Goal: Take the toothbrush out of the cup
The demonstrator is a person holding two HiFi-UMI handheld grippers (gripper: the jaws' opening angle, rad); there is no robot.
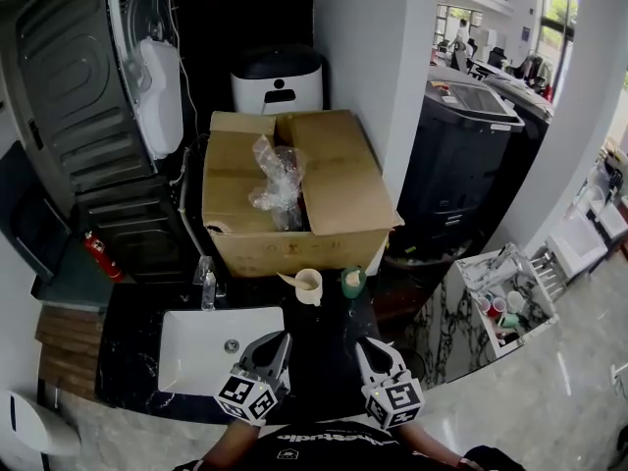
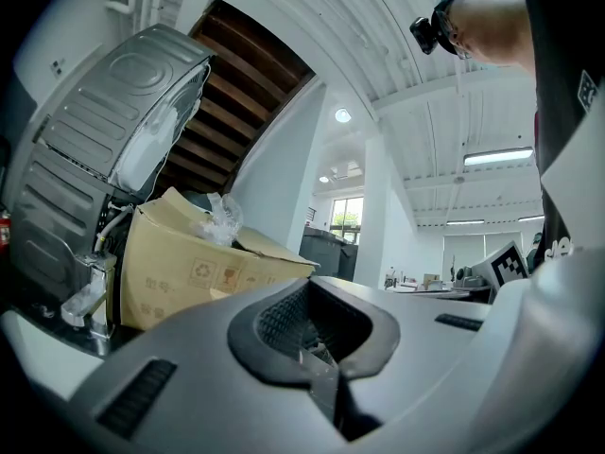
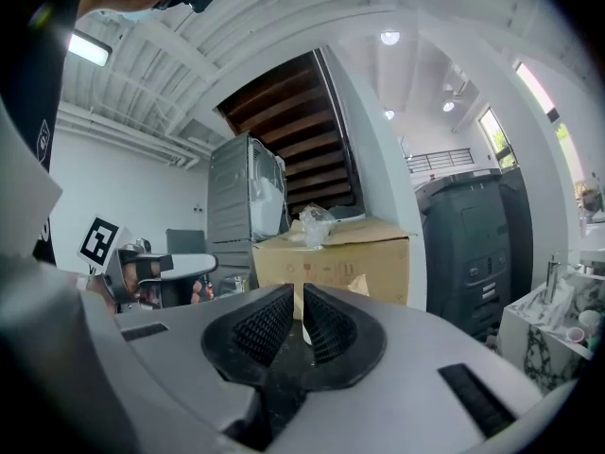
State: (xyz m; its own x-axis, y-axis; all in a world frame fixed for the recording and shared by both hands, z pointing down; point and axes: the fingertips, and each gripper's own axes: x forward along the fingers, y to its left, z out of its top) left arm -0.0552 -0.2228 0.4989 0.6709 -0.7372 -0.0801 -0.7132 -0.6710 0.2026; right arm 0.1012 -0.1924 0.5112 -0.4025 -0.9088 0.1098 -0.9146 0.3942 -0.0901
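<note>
A beige cup [image 1: 310,288] stands on the black counter [image 1: 319,361] in front of a cardboard box, with the toothbrush [image 1: 288,280] leaning out of it to the left. In the head view both grippers are low at the near edge of the counter, well short of the cup. My left gripper [image 1: 278,340] [image 2: 310,289] is shut with nothing in it. Only a thin slit shows between the pads of my right gripper [image 1: 365,343] [image 3: 298,291], which is shut and empty. Both point level toward the box.
A green cup [image 1: 352,281] stands just right of the beige one. A white sink [image 1: 196,356] with a faucet [image 1: 205,283] fills the counter's left part. The big cardboard box [image 1: 339,180] holds crumpled plastic. A marble shelf [image 1: 461,312] with cups sits lower right.
</note>
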